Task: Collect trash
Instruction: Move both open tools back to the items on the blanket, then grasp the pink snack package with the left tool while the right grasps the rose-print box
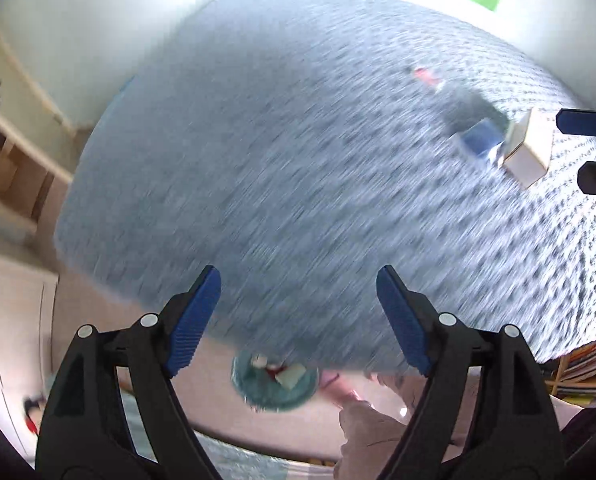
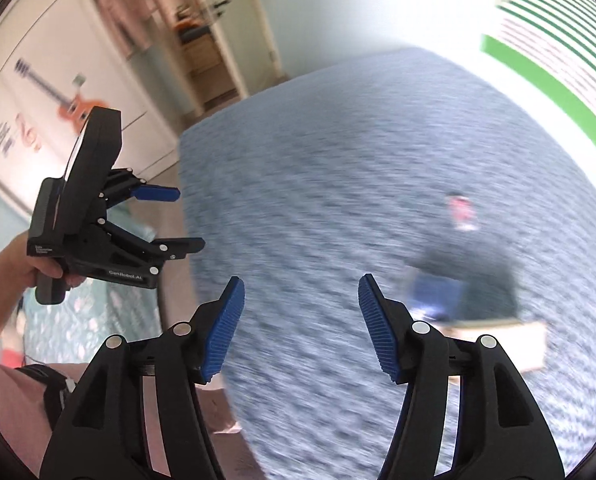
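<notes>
While right wrist shows left gripper [image 2: 186,220], only left wrist shows bin [image 1: 276,384].

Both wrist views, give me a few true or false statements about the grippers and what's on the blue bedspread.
1. The left gripper holds a box. False: its fingers are apart with nothing between them.
2. The right gripper is open and empty. True.
3. A pale box lies on the blue bedspread. True.
4. The small pink item sits inside the pale box. False: it lies apart from the box, on the bedspread.
5. A teal bin with scraps in it shows below the left gripper's fingers. True.
</notes>
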A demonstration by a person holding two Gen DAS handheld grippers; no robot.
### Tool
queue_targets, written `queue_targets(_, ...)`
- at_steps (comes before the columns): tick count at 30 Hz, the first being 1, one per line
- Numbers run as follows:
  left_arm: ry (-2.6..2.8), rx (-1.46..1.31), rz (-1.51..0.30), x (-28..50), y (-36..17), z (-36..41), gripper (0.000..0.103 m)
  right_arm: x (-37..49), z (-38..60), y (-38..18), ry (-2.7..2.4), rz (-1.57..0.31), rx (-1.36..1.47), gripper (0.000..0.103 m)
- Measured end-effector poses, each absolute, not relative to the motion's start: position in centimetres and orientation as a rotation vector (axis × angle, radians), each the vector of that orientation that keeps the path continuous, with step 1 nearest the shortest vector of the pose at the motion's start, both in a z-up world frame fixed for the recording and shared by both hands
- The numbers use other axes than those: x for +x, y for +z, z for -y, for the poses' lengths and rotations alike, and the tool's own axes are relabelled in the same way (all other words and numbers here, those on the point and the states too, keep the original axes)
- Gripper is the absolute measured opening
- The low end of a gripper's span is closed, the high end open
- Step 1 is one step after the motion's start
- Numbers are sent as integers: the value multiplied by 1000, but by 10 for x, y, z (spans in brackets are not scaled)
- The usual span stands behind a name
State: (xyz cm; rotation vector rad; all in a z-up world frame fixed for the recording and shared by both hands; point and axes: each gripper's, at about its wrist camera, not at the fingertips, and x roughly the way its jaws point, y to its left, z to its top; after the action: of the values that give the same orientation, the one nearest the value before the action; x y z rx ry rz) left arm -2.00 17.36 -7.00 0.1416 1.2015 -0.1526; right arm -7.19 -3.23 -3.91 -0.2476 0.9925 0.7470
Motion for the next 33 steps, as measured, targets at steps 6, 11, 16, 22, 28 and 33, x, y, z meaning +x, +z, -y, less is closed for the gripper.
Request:
queue_targets(6,-212,205,-1181,28,-61,-110,79,-57,114,-35,615,-980,-133,63)
queue_targets(11,-262,263,-1184,66,-63,-69,80,-55,161,-41,507,-985,-19,65)
queue_targets(16,-337,334,-1187,104,-74,-37,81,-51,189,-54,380,-996,118,75)
queue_targets(22,-471,394,-1216,149,-93,-14,82,-43,192,-73,170,-1009,304,79)
queue_targets(28,-609,498,-1220,176,-113,9,82,-32,179,-92,17,-1005,441,81)
queue_targets(33,-680,550,-1223,193,-130,25,82,-25,170,-108,-97,-1003,511,81)
